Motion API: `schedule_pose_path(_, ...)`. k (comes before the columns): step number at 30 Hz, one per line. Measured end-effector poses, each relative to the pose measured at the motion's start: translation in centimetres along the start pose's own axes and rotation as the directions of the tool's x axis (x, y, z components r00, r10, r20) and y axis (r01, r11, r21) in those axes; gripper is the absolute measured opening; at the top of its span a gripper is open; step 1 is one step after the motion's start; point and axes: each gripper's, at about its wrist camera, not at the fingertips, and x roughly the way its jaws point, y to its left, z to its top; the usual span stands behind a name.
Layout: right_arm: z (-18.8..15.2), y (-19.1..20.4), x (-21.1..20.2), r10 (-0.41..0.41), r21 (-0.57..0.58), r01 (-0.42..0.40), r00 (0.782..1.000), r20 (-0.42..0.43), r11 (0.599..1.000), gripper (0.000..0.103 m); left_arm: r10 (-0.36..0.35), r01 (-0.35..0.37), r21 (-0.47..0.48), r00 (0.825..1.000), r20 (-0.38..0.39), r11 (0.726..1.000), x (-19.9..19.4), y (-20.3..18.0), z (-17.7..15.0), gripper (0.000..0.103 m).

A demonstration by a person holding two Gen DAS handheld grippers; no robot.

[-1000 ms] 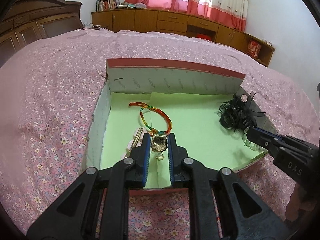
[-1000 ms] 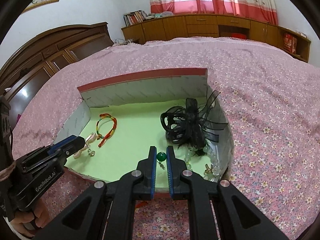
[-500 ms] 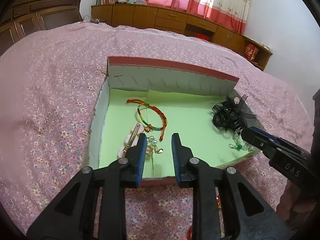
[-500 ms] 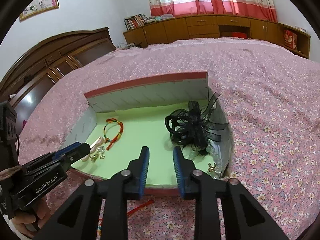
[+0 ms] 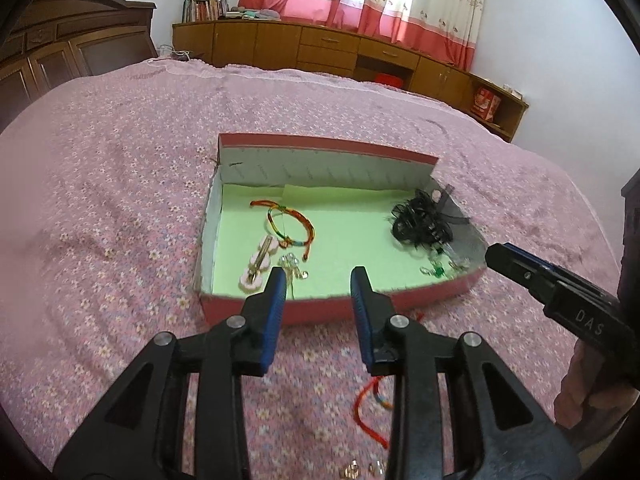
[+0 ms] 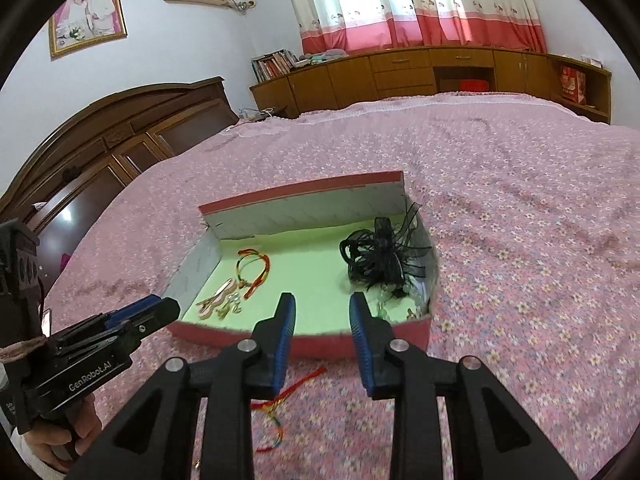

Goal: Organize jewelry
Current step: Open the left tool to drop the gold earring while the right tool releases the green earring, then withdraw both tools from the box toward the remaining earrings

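A shallow red box (image 5: 344,307) with a green floor lies on the bed. Inside are a multicoloured cord bracelet (image 5: 289,221), a pink hair clip (image 5: 258,264), a clear earring (image 5: 293,270), a black mesh hair piece (image 5: 424,220) and a green bead earring (image 5: 436,271). The box (image 6: 224,336), bracelet (image 6: 254,267) and black hair piece (image 6: 378,258) also show in the right wrist view. My left gripper (image 5: 318,284) is open and empty, just before the box's near wall. My right gripper (image 6: 322,310) is open and empty, likewise near the box's front. A second red cord bracelet (image 6: 280,404) lies on the bedspread in front of the box.
The pink floral bedspread (image 5: 120,200) surrounds the box. Small gold rings (image 5: 352,470) lie on it near the bottom edge. A dark wooden wardrobe (image 6: 100,160) stands left and a low wooden cabinet (image 5: 340,48) runs along the far wall.
Both grippers opened, released an earring each into the box and pulled back toward me. The clear earring now lies by the hair clip, the green one by the black hair piece.
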Motion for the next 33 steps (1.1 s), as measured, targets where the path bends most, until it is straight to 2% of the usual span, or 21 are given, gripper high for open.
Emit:
schedule_pose_path(15,-4.0,0.9,-3.8,0.005,-0.009,-0.005,0.999,-0.042,1.000,0.031,-0.018,0.019,0.005,0.998,-0.057,1.000,-2.9,-0.1,-3.2,0.025)
schedule_pose_path(33,-7.8,1.3,-4.3,0.010,0.003,-0.010,0.992,-0.128,1.000,0.031,-0.046,0.049,0.016,0.985,-0.167,0.999,-3.2,-0.6,-7.3,0.025)
